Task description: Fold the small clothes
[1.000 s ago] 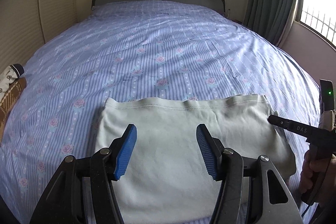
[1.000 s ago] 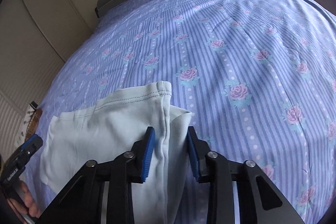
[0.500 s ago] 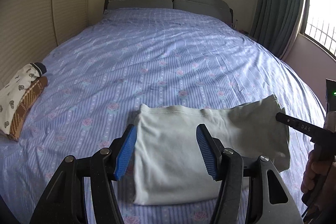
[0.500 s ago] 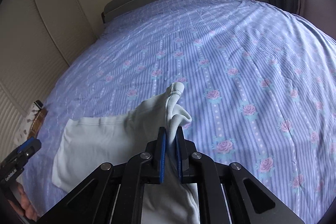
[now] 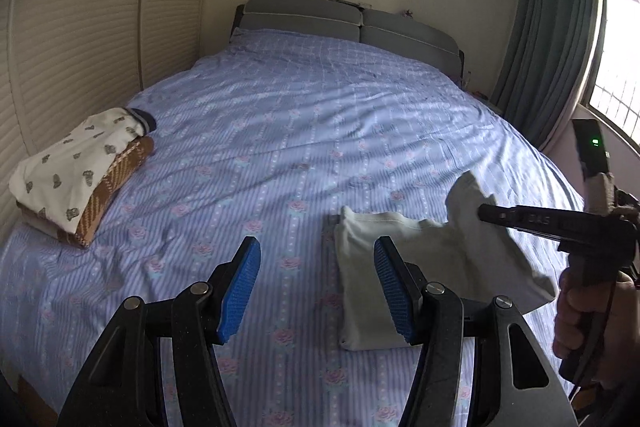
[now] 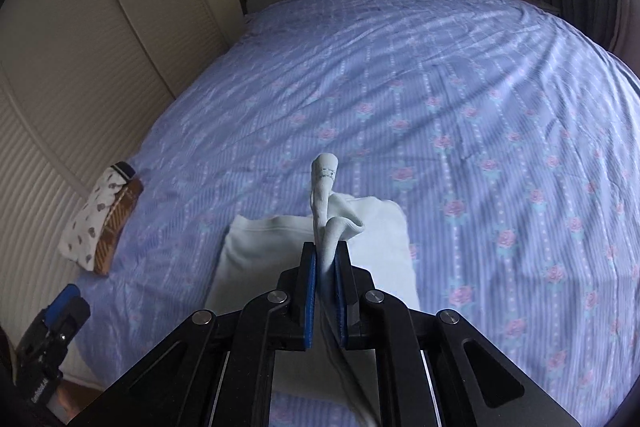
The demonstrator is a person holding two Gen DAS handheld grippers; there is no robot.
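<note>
Folding in progress, one garment. Right gripper [image 6: 325, 267]: pads pinched tight on the raised right edge of the pale garment [image 5: 400, 267], which otherwise lies flat on the bed [image 5: 320, 131]. Left gripper [image 5: 316, 291]: jaws wide apart, holding nothing, hovering just left of the cloth. Done, seemingly: two folded pieces stacked [image 5: 80, 183] at the bed's left edge. Left: laying the lifted edge across and flattening.

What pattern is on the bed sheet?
Blue stripes with pink roses on the bed sheet; right wrist view shows it best.
</note>
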